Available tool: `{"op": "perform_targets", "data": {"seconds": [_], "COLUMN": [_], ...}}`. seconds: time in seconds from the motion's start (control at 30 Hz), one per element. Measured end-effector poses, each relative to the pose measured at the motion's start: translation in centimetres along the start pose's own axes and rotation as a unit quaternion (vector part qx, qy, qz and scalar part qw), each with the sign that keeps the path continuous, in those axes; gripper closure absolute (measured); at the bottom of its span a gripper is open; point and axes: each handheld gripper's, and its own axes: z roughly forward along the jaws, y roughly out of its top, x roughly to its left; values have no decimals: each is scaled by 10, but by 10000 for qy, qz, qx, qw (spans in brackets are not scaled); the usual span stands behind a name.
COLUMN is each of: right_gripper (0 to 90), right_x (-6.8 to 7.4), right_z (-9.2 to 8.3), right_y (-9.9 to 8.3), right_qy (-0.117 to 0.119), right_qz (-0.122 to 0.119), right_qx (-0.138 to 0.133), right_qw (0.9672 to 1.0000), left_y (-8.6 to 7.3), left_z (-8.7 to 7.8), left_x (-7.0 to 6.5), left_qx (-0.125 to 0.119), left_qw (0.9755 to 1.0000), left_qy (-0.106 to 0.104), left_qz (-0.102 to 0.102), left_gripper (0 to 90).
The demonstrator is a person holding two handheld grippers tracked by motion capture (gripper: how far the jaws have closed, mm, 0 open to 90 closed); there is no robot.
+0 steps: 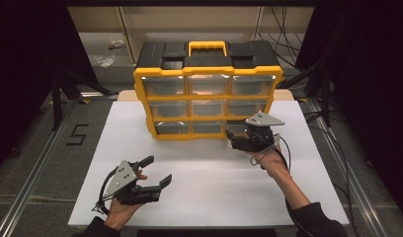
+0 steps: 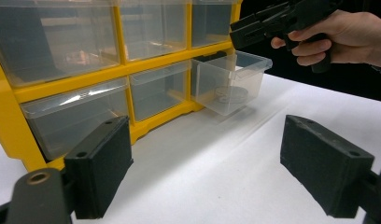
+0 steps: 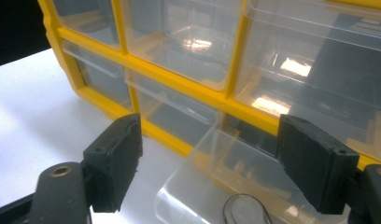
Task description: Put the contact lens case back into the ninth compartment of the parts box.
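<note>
— Drawer (image 2: 230, 81), bottom right of the organizer (image 1: 208, 89), pulled out; where's the right gripper (image 1: 235, 138)?
— Directly over its front, jaws wide, holding nothing. Drawer's length runs straight ahead of it; left gripper (image 1: 152, 173) sits far off, open.

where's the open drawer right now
The open drawer sticks out of the organizer's bottom row at its right end in the high view, just below the right gripper.
</note>
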Motion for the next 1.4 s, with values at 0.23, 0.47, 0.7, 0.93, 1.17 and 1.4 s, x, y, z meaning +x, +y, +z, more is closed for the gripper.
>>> {"op": "perform_targets", "data": {"seconds": [0.23, 0.47, 0.7, 0.93, 1.17, 1.4], "right_gripper": [210, 195, 193, 191, 191, 191], "right_x": [4, 6, 8, 11, 16, 20], "right_z": [-5, -10, -15, -18, -23, -27], "right_y": [0, 0, 2, 0, 0, -2], "right_qy": [92, 149, 173, 206, 260, 299], "right_qz": [-17, -49, -65, -115, -165, -179], "right_qx": [-13, -39, -107, -107, -144, -193], "right_qw": [10000, 9999, 9998, 9997, 9994, 9992], "left_y": [0, 0, 0, 0, 0, 0], "left_z": [0, 0, -1, -1, -2, -3], "left_x": [0, 0, 0, 0, 0, 0], "left_qx": [-30, -21, -22, -34, -24, -25], "left_qw": [10000, 10000, 10000, 10000, 10000, 10000], "left_qy": [-5, -3, 6, 9, 23, 39], "left_qz": [-40, -32, -18, -21, -8, -17], "left_gripper": [162, 161, 161, 161, 161, 161]}}
